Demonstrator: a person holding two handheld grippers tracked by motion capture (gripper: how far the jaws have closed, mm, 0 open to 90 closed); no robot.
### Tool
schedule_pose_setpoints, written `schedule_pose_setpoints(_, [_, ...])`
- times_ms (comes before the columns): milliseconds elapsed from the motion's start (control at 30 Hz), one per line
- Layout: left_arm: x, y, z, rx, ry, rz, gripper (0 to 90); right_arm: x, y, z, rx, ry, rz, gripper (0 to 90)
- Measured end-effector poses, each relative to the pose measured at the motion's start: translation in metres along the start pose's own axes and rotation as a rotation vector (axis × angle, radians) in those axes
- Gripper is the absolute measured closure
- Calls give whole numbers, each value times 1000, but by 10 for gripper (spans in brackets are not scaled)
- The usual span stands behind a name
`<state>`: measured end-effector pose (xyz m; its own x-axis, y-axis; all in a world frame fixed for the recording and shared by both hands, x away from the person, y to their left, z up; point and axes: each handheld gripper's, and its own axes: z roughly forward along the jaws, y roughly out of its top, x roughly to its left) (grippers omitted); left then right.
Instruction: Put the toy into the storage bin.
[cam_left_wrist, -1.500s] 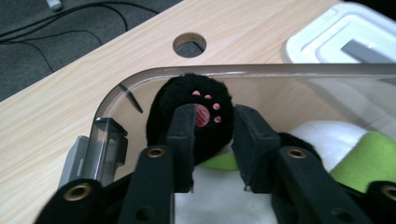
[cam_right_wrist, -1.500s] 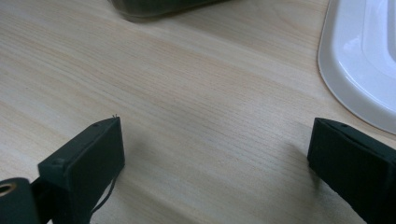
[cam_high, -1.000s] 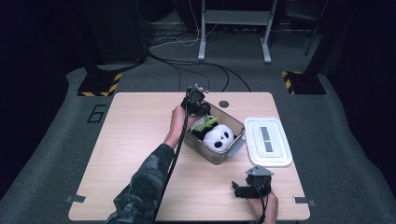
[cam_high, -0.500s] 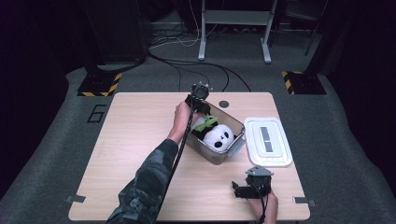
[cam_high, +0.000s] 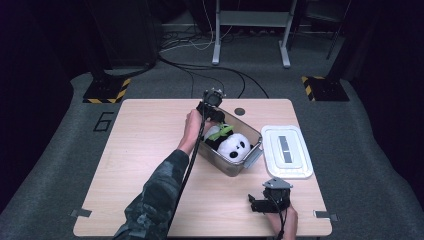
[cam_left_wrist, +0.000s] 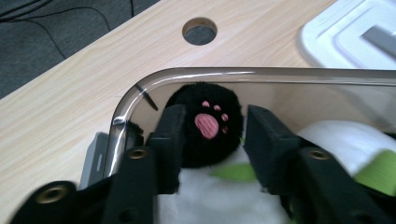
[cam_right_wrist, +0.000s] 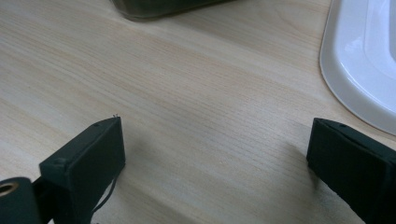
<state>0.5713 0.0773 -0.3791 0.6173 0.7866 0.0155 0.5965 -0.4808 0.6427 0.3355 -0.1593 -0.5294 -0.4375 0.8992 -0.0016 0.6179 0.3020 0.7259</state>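
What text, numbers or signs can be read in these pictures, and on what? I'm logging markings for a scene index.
"6": a large dark numeral on the grey floor, left of the table.
The white lid has a grey patch at its centre; any print on it is too small to read.
The panda plush, the clear bin and either claw carry no readable text.

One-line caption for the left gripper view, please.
Left gripper jaws flank the panda's black paw inside the clear bin.
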Motion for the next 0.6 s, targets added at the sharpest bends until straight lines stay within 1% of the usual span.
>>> schedule_pose_setpoints(33, [0, 0, 0, 0, 0, 0, 528, 0, 0, 0, 0, 0, 0, 33])
schedule_pose_setpoints(67, [-1, -6, -12, -55, -44, -24, 515, 0, 0, 0, 1, 0, 2, 33])
schedule_pose_setpoints(133, [-5, -13, -21, -82, -99, -22, 510, 0, 0, 0, 1, 0, 3, 33])
schedule_pose_setpoints(200, [-13, -20, -20, -64, -103, -2, 520, 0, 0, 0, 1, 0, 2, 33])
schedule_pose_setpoints(233, [-16, -23, -17, -45, -111, 3, 535, 0, 0, 0, 1, -1, 3, 33])
schedule_pose_setpoints(267, [-18, -25, -13, -23, -94, 17, 555, 0, 0, 0, 3, 4, 0, 33])
schedule_pose_setpoints(333, [-18, -29, -6, 1, -100, 9, 579, 0, 0, 0, 3, 4, 1, 33])
schedule_pose_setpoints(367, [-19, -29, -3, 9, -95, 7, 583, 0, 0, 0, 4, 5, 3, 33])
schedule_pose_setpoints(400, [-21, -29, -2, 25, -93, 19, 587, 0, 0, 0, 4, 5, 3, 33])
schedule_pose_setpoints(467, [-26, -29, 0, 45, -65, 37, 603, 0, 0, 0, 3, 3, 3, 33])
schedule_pose_setpoints(567, [-31, -30, 4, 65, -44, 54, 623, 0, 0, 0, 2, 2, 3, 33])
schedule_pose_setpoints(600, [-31, -31, 5, 71, -43, 60, 633, 0, 0, 0, 2, 2, 3, 33])
